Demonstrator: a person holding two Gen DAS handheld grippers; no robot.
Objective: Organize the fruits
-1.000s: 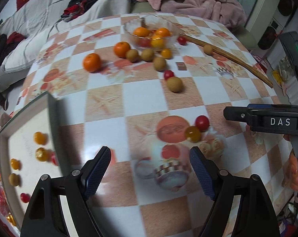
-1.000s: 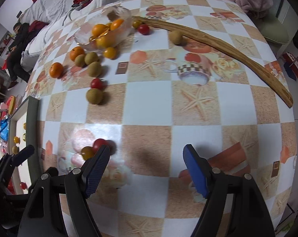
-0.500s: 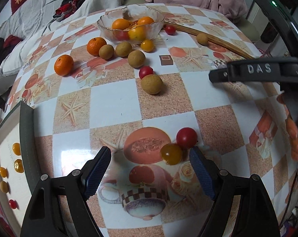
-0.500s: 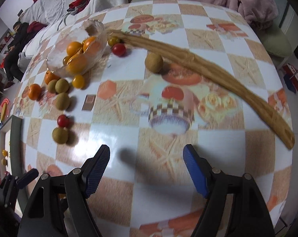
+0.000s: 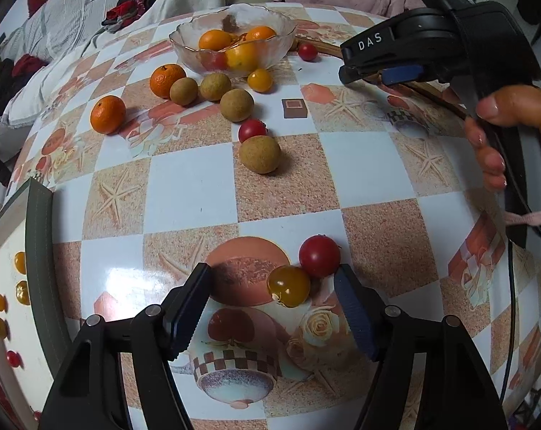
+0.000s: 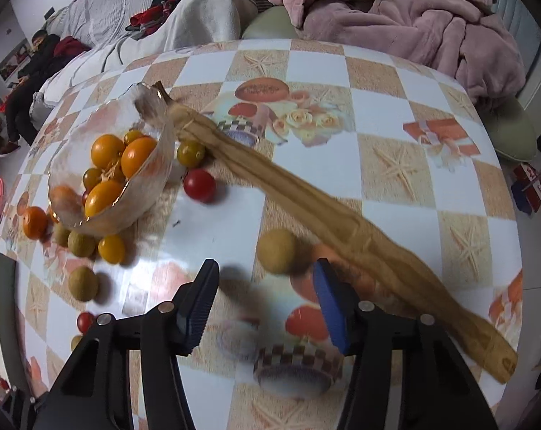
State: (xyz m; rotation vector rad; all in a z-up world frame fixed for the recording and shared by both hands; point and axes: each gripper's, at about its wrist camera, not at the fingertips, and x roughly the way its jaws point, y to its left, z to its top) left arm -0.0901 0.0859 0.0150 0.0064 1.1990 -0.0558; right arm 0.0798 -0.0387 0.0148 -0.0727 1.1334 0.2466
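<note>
My left gripper [image 5: 272, 301] is open, low over the table. A yellow-brown cherry tomato [image 5: 288, 286] lies between its fingertips and a red cherry tomato [image 5: 319, 255] sits just beyond. My right gripper [image 6: 265, 288] is open, with a tan longan [image 6: 278, 251] just ahead of its fingertips; the gripper also shows in the left wrist view [image 5: 378, 68]. A glass bowl [image 5: 184, 41] holds oranges and tomatoes. Loose oranges [image 5: 107, 114], longans [image 5: 259, 154] and tomatoes [image 5: 252, 129] lie in front of the bowl.
A long tan wooden strip [image 6: 306, 208] runs diagonally across the table past the right gripper. A white tray [image 5: 9, 286] with small tomatoes sits off the table's left edge. A pink blanket [image 6: 413, 10] and bedding lie beyond the far edge.
My left gripper has moved forward, so the yellow-brown tomato now lies between its fingers. My right gripper has moved toward the bowl and now faces the lone longan beside the wooden strip.
</note>
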